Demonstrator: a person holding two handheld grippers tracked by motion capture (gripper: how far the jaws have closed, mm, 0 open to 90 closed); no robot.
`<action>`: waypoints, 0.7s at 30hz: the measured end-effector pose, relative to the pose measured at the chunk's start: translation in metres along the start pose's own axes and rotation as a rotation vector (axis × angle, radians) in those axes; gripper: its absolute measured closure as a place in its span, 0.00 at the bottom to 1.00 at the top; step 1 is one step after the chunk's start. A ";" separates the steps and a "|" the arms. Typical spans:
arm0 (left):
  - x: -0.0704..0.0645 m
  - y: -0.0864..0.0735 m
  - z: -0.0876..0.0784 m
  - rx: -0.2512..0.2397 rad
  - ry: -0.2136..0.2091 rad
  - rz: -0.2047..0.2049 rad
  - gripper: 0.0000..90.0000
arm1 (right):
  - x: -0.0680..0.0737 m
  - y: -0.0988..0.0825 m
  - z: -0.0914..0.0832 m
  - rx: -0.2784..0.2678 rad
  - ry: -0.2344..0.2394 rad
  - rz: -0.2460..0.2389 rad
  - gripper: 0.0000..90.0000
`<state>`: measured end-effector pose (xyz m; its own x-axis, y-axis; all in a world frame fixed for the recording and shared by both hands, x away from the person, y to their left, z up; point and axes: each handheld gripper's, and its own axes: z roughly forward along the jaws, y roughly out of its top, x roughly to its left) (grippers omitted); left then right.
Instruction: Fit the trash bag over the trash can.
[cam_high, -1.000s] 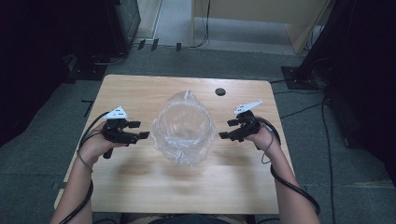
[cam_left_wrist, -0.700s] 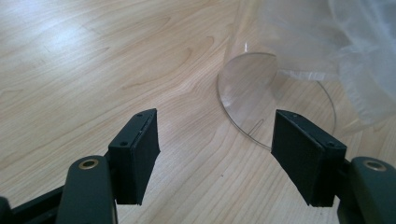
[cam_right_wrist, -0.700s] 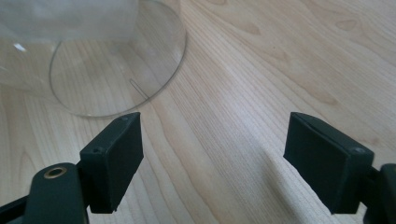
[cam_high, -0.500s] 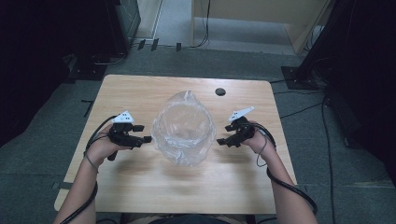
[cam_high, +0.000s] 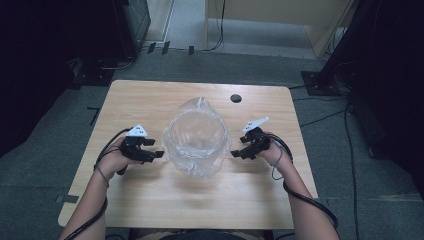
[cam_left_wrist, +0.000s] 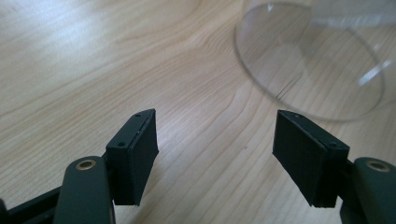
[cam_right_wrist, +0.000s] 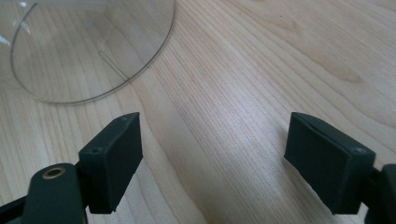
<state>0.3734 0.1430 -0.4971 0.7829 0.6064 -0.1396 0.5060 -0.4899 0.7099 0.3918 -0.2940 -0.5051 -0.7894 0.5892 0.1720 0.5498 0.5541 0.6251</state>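
Note:
A large clear plastic container stands in the middle of the wooden table, with what looks like a clear bag in it. My left gripper sits just left of it, jaws open and empty, low over the table. My right gripper is just right of it, also open and empty. In the left gripper view the container's rounded clear wall lies ahead to the upper right of the left gripper. In the right gripper view the container's clear wall lies at the upper left, beyond the right gripper.
A small black round spot marks the table near its far edge. Bare wood lies in front of the container and along both sides. Dark equipment and cables surround the table on the grey floor.
Both hands have come down toward the table and drawn slightly nearer the person. The container has not moved.

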 end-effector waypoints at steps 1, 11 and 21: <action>0.001 -0.002 0.002 0.007 0.003 0.004 0.33 | 0.000 0.000 0.001 0.003 -0.001 0.003 0.21; 0.004 -0.011 0.008 0.007 0.001 -0.001 0.31 | 0.003 0.001 0.008 -0.020 -0.019 -0.007 0.18; 0.000 -0.011 0.018 -0.033 0.014 0.042 0.22 | 0.008 0.003 0.015 -0.054 -0.068 -0.017 0.17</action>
<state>0.3744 0.1368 -0.5177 0.7982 0.5941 -0.0995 0.4602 -0.4949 0.7371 0.3913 -0.2785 -0.5136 -0.7770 0.6198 0.1098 0.5195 0.5330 0.6678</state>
